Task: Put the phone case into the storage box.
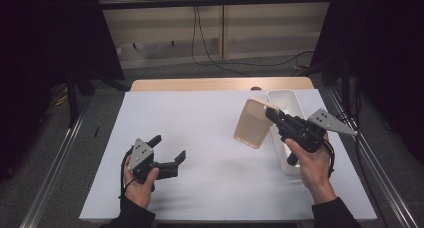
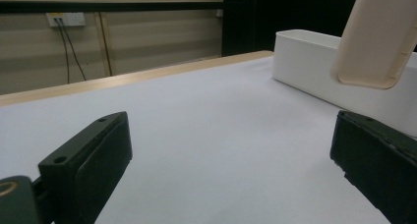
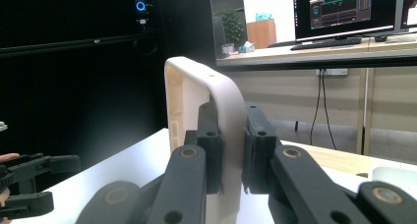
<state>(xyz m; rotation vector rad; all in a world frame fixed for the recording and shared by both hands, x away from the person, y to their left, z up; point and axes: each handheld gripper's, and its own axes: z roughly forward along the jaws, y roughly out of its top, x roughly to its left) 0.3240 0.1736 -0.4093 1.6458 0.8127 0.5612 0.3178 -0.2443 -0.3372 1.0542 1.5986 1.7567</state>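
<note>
A person stands at a white surface [image 1: 210,138] with a claw in each hand. The right claw [image 1: 272,113] is clamped on the rim of a beige tray-like lid [image 1: 254,123], holding it tilted up off the surface, just beside and partly over a long white bin [image 1: 286,95] at the right side. The left claw [image 1: 167,149] hangs low over the surface at the near left, well apart from the lid, its jaws spread wide with nothing between them.
</note>
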